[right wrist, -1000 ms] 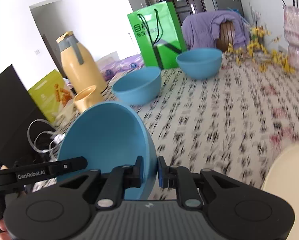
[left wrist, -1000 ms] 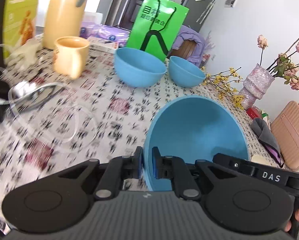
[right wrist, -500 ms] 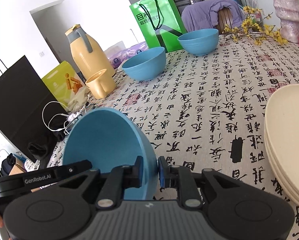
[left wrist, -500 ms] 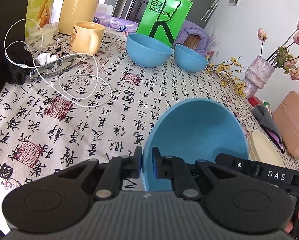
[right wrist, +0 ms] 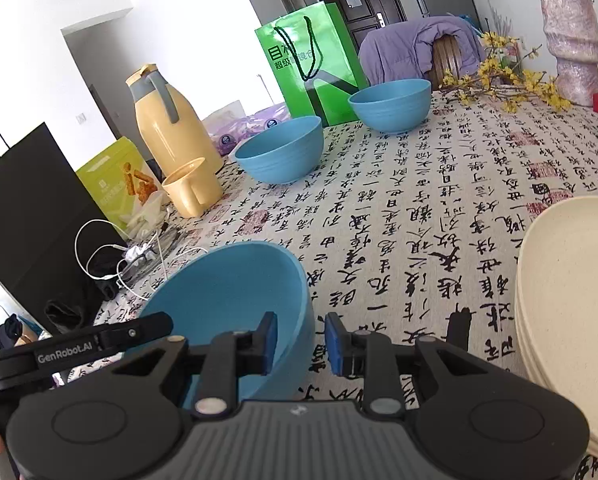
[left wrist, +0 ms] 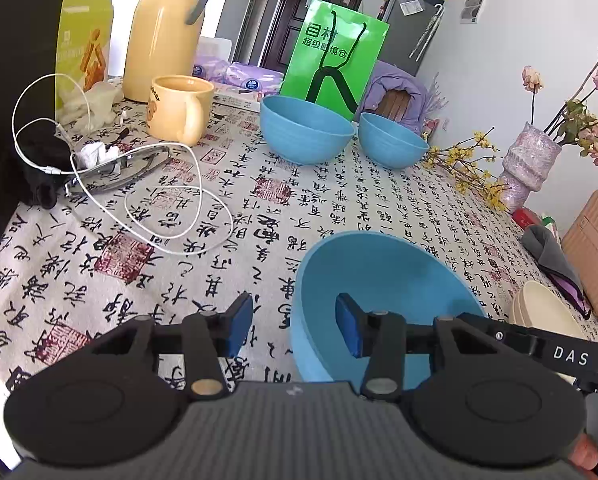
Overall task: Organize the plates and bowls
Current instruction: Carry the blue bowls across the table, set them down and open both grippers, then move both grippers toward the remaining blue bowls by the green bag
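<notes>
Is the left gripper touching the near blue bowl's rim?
Apart. The left wrist view shows the left gripper open, gaps between both pads and the near blue bowl rim.

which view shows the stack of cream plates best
The right wrist view: the stack of round cream plates fills its right side, with the top face and layered rim edges visible, though cut off by the frame. The left wrist view shows only a small part of the stack, behind the black arm of the other tool.
</notes>
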`<action>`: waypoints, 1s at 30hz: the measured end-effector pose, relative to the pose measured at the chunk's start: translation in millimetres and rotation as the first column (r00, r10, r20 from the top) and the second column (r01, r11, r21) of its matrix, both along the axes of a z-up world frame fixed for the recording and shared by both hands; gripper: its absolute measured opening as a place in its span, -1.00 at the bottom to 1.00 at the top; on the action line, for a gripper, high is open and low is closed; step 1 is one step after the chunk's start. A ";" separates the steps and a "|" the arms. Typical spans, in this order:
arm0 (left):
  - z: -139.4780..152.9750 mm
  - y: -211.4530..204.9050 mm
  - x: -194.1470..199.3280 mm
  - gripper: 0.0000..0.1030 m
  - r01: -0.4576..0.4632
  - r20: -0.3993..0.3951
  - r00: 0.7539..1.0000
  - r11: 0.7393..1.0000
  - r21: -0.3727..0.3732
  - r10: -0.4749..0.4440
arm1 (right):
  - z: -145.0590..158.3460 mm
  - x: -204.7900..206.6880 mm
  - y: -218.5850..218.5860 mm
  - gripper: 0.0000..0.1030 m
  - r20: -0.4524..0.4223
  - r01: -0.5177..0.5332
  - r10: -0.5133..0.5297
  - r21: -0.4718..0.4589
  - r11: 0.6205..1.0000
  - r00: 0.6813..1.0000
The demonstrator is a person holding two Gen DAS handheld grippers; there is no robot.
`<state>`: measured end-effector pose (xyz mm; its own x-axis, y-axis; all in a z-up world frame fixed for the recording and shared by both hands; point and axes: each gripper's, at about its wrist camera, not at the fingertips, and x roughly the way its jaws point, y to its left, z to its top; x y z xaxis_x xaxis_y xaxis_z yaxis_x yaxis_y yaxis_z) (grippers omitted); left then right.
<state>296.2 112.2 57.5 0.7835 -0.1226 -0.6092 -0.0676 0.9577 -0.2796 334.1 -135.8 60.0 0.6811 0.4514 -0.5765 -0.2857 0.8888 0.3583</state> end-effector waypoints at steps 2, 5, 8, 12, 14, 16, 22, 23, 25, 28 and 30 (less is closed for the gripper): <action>0.8 2.2 0.8 -0.08 -0.005 0.002 1.000 1.000 -0.004 0.005 | 0.8 1.9 0.6 -0.49 0.003 -0.001 0.001 -0.001 1.000 1.000; 3.9 4.5 -2.3 -0.03 -0.010 0.015 1.000 1.000 -0.006 0.010 | 2.1 1.1 -0.3 -0.49 0.009 0.000 0.000 0.003 1.000 1.000; 13.2 2.2 -17.2 0.24 -0.011 0.084 0.996 1.000 0.019 0.010 | 6.1 -6.2 -1.6 -0.35 0.042 0.014 -0.014 -0.014 1.000 0.999; 25.8 -8.8 -47.1 0.53 0.005 0.194 0.981 0.994 0.105 -0.026 | 15.0 -29.0 -3.8 0.06 0.146 0.034 -0.022 -0.080 0.996 0.989; 27.2 -15.8 -64.3 0.70 0.005 0.226 0.973 0.988 0.153 -0.040 | 18.4 -45.2 -5.1 0.26 0.205 0.035 -0.006 -0.138 0.990 0.979; 24.5 -22.4 -82.4 0.89 -0.001 0.254 0.966 0.979 0.204 -0.052 | 21.0 -63.9 -8.9 0.38 0.263 0.045 0.007 -0.189 0.981 0.965; 14.5 -41.2 -137.8 1.00 0.012 0.301 0.947 0.945 0.326 -0.116 | 19.2 -120.9 -32.2 0.69 0.374 0.112 -0.004 -0.268 0.957 0.928; 13.9 -43.5 -145.2 1.00 0.015 0.306 0.944 0.944 0.330 -0.122 | 17.9 -129.9 -36.3 0.78 0.386 0.122 -0.008 -0.274 0.954 0.922; 13.7 -46.9 -159.3 1.00 0.017 0.322 0.938 0.943 0.331 -0.130 | 14.0 -147.4 -43.7 0.80 0.410 0.139 -0.012 -0.281 0.949 0.912; 14.8 -51.1 -175.7 1.00 0.014 0.342 0.931 0.947 0.320 -0.130 | 8.4 -169.3 -50.9 0.80 0.424 0.148 -0.012 -0.290 0.946 0.905; 15.7 -53.2 -182.1 1.00 0.020 0.348 0.928 0.948 0.318 -0.136 | 6.8 -180.5 -54.6 0.80 0.432 0.147 -0.009 -0.287 0.947 0.902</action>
